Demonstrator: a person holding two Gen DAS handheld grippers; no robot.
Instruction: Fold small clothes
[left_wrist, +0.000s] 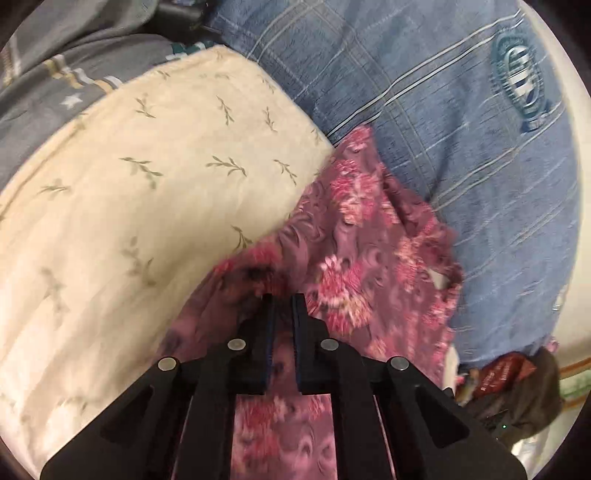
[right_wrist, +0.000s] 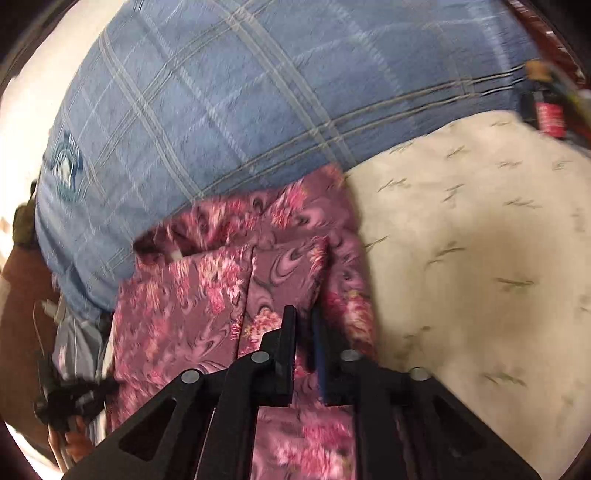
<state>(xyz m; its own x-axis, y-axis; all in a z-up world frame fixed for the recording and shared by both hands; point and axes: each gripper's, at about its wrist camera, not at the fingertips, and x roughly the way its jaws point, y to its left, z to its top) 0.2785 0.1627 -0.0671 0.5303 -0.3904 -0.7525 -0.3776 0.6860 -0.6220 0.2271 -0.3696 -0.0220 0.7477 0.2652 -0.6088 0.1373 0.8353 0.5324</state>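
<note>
A purple garment with pink flowers (left_wrist: 351, 229) lies crumpled where a cream leaf-print surface meets a blue plaid cover. My left gripper (left_wrist: 282, 297) is shut on a fold of it near its lower left edge, and cloth fills the narrow gap between the fingers. In the right wrist view the same garment (right_wrist: 207, 295) spreads out to the left of my right gripper (right_wrist: 304, 310). That gripper's fingers stand close together on a raised ridge of the cloth. The garment's edges under both grippers are hidden.
The cream leaf-print bedding (left_wrist: 147, 177) (right_wrist: 480, 240) lies beside the blue plaid cover (left_wrist: 443, 110) (right_wrist: 221, 92). Grey star-print cloth (left_wrist: 55, 92) sits at the far left. A red packet (left_wrist: 498, 373) (right_wrist: 550, 114) and black gear with a white cable (right_wrist: 66, 398) lie at the edges.
</note>
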